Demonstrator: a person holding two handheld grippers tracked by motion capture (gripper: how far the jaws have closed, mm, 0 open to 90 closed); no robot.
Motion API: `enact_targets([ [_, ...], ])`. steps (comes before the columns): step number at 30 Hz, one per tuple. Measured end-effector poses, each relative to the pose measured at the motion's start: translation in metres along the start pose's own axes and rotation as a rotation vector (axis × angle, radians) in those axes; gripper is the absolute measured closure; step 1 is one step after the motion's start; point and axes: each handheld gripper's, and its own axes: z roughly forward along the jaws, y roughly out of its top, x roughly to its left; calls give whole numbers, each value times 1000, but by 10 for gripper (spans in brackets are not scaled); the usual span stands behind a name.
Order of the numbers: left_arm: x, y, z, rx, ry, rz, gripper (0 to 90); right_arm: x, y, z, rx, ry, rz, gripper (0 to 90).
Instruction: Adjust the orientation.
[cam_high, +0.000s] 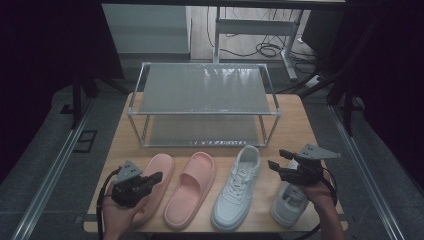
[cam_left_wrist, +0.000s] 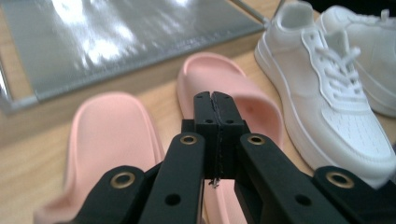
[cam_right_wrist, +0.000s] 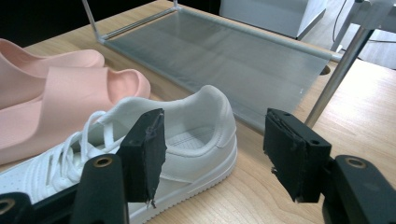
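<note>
Your left gripper (cam_left_wrist: 215, 105) hovers over the pink slippers (cam_left_wrist: 109, 140), jaws pressed together, empty; your right gripper (cam_right_wrist: 212, 154), jaws wide, lines up on the sneaker (cam_right_wrist: 187, 135) heel.

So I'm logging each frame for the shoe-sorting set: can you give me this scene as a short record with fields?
surface: wooden table
rack: two-tier metal shoe rack, both shelves bare
footwear: two pink slides, two white sneakers, in a row in front of the rack
left gripper: shut, nothing between the jaws, above the pink slides
right gripper: open, facing a sneaker's heel, not touching
</note>
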Motion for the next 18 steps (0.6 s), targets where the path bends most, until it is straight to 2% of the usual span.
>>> enact_targets([
  [6,-1,-23,2,53,2,-30,900,0,0,1,6,0,4,396],
  [11,-3,-40,12,114,-5,-38,900,0,-1,2,12,3,11,397],
  [18,-1,-49,15,138,30,-47,900,1,-2,2,16,0,13,396],
])
